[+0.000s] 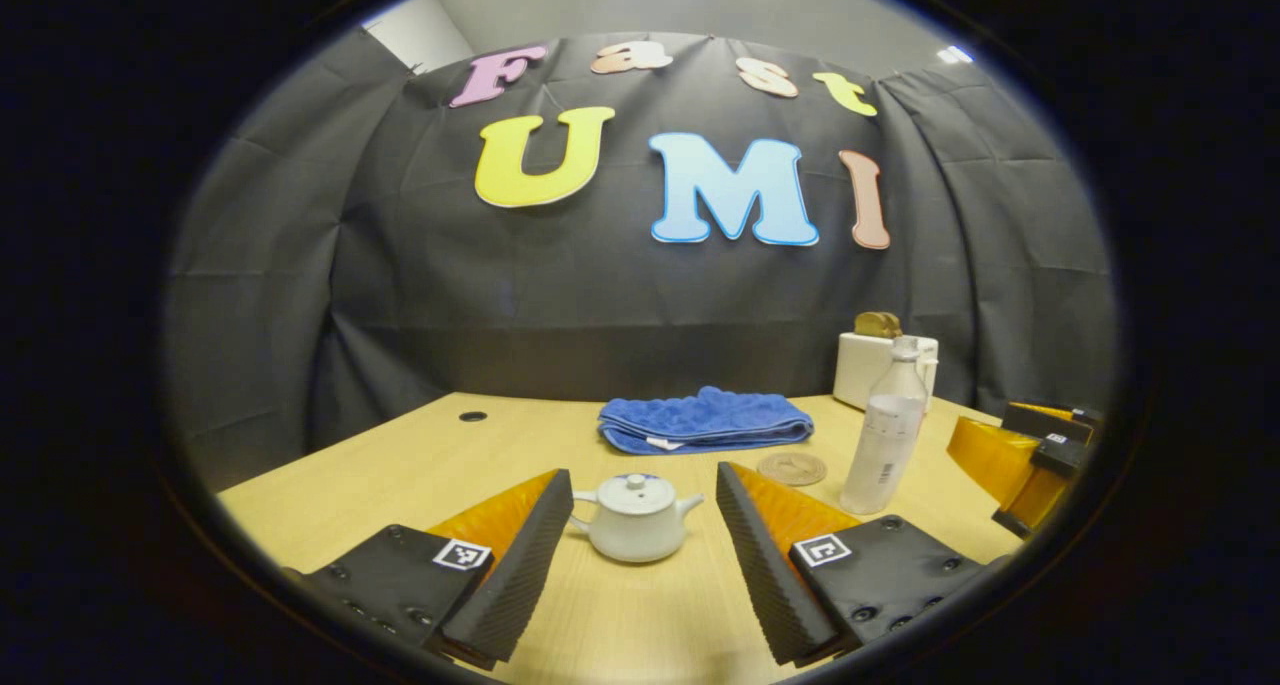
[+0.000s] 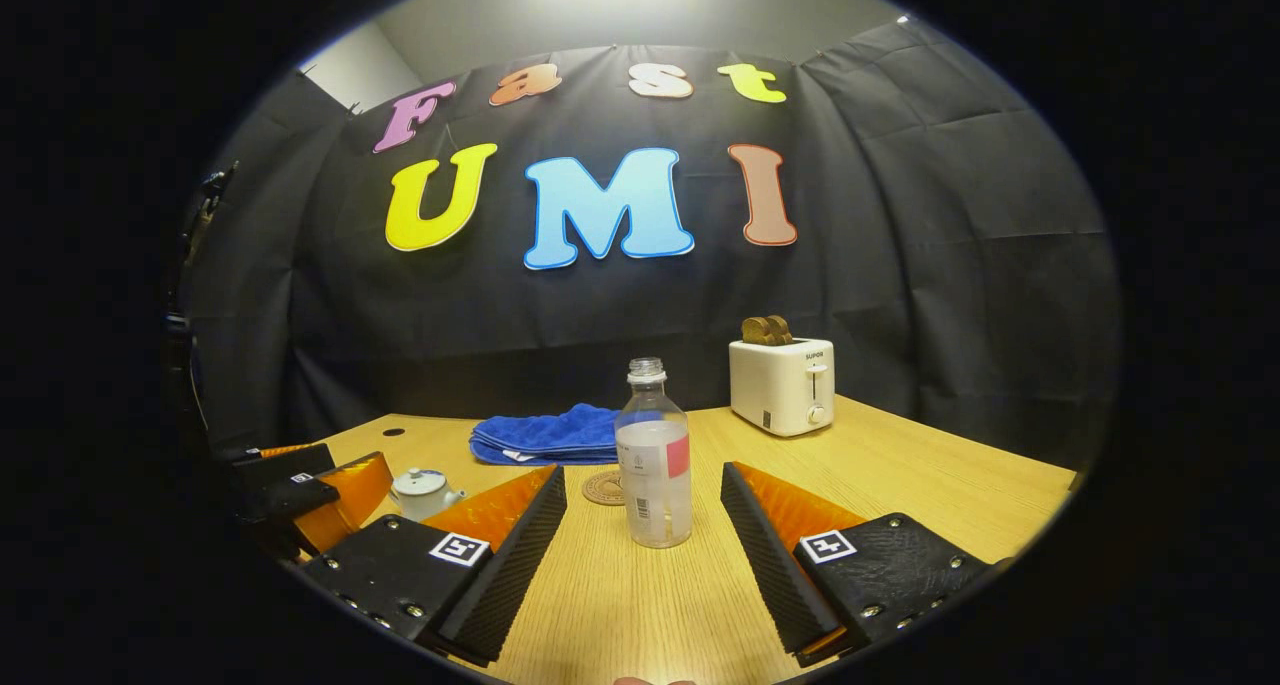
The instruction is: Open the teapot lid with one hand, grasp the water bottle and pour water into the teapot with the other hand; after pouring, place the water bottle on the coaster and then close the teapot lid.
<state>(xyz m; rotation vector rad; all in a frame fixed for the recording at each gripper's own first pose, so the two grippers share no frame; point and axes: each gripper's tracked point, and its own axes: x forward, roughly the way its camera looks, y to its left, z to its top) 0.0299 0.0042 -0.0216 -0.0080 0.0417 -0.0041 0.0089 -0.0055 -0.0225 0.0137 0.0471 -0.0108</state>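
Nearest us in the left gripper view are the left gripper's point(image 1: 640, 555) two fingers, spread wide with nothing between them but air; the teapot point(image 1: 637, 518) sits on the table point(image 1: 430, 455) just ahead, centred in the gap. In the right gripper view the right gripper point(image 2: 645, 555) is likewise released and empty, lined up on the water bottle point(image 2: 654, 455), which stands upright and uncapped ahead of it, part full.

We judge nothing of the task is done yet: the lid point(image 1: 636, 492) is on the pot. To lift it well we should come down over the small knob, pinch it squarely, and raise it straight up so the pot does not drag.

The teapot stands upright, its spout to the right in the left gripper view and its handle to the left, so its long axis runs across our line of approach. The coaster point(image 1: 792, 468) lies flat between pot and bottle, in front of the folded blue towel point(image 1: 705, 420)
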